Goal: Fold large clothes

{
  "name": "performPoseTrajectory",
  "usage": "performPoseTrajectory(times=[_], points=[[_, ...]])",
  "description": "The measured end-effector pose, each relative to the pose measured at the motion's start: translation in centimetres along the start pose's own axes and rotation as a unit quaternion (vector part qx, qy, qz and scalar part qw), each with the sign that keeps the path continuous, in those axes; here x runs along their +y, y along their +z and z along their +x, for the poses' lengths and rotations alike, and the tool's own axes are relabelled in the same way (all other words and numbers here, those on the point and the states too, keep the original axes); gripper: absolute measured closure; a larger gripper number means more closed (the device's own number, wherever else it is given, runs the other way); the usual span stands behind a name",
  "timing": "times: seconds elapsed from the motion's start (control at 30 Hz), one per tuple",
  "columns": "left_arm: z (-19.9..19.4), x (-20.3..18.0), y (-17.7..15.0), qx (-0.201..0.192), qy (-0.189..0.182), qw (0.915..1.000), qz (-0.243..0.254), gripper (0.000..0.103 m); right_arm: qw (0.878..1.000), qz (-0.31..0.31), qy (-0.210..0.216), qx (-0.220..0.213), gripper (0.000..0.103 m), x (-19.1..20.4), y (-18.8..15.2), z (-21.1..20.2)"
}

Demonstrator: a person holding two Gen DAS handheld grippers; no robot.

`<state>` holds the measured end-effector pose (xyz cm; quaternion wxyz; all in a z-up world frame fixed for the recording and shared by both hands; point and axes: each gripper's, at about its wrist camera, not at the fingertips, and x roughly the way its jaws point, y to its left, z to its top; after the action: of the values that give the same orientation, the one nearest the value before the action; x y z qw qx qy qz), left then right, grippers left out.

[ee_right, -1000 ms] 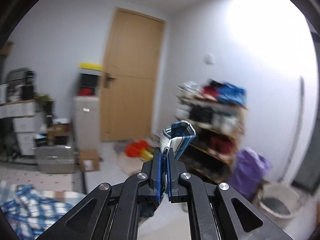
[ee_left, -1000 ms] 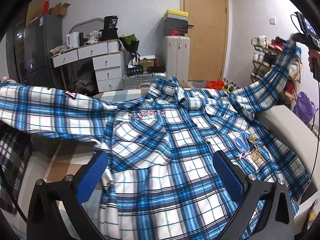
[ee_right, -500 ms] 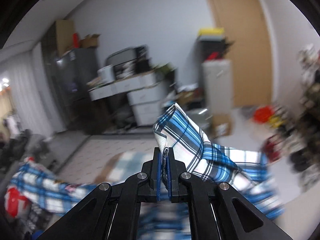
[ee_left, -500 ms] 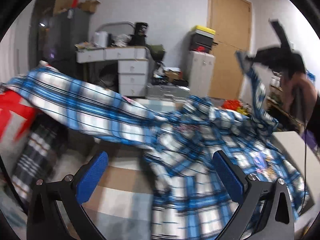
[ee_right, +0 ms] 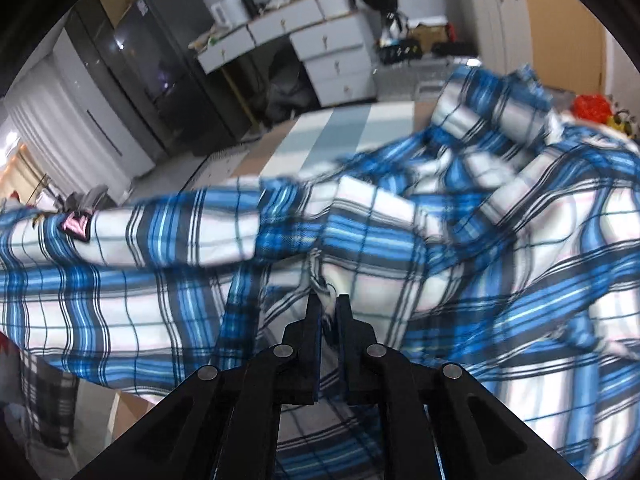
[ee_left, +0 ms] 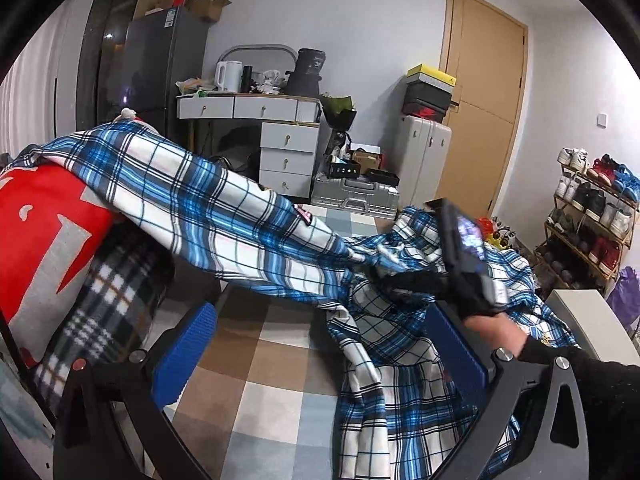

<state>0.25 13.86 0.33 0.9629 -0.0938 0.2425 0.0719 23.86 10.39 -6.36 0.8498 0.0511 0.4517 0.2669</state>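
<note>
Pinching a fold of the plaid shirt (ee_right: 400, 240) between nearly closed jaws, the right tool (ee_right: 328, 320) sits low over the shirt body near the middle of the checkered bench (ee_left: 272, 364). Left tool (ee_left: 320, 356) hangs back with jaws wide apart, gripping nothing. Key relation: the free sleeve (ee_left: 192, 200) runs long from the shirt body out toward the bench's left edge, draped onto a red cushion (ee_left: 40, 240). That sleeve lies ahead and left of the left tool, so the left one looks nearer for folding it in.
</note>
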Motion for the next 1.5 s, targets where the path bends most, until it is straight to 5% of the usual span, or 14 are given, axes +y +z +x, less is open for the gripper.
performPoseTrajectory(times=[0.1, 0.17, 0.33, 0.5, 0.6, 0.93, 1.07, 1.33, 1.5], points=[[-0.2, 0.2, 0.0, 0.001, -0.002, 1.0, 0.0, 0.001, 0.999, -0.014, 0.016, 0.043, 0.074, 1.0, -0.7, 1.1], [-0.2, 0.2, 0.0, 0.001, -0.001, 1.0, 0.001, 0.001, 0.996, -0.014, 0.049, 0.071, 0.04, 1.3, -1.1, 1.2], [-0.3, 0.5, 0.0, -0.001, -0.002, 1.0, 0.001, 0.001, 0.993, 0.022, 0.113, 0.038, 0.022, -0.2, -3.0, -3.8], [0.0, 0.4, -0.4, 0.005, 0.003, 0.9999, 0.01, 0.001, 0.988, 0.102, 0.116, -0.002, 0.018, -6.4, -5.9, -9.9], [0.1, 0.1, -0.5, 0.006, 0.004, 0.9999, 0.014, 0.001, 0.985, 0.121, 0.117, -0.023, 0.003, -8.0, -7.4, -13.7], [0.1, -1.6, -1.5, -0.001, 0.034, 0.999, 0.028, 0.001, 0.968, 0.137, 0.141, -0.153, 0.0, -8.5, -17.4, -23.5], [-1.4, -2.3, -1.9, -0.033, 0.039, 0.9975, 0.05, 0.001, 0.973, 0.11, 0.136, -0.148, 0.0, -7.7, -17.2, -24.5], [-7.1, 1.9, 2.6, -0.048, 0.011, 0.9977, -0.045, 0.001, 0.971, 0.105, 0.145, -0.161, 0.0, -7.3, -17.7, -25.9], [-9.8, 8.9, 7.9, -0.009, -0.015, 0.9919, -0.126, 0.001, 0.968, 0.1, 0.168, -0.157, 0.0, -6.9, -17.9, -26.4]])
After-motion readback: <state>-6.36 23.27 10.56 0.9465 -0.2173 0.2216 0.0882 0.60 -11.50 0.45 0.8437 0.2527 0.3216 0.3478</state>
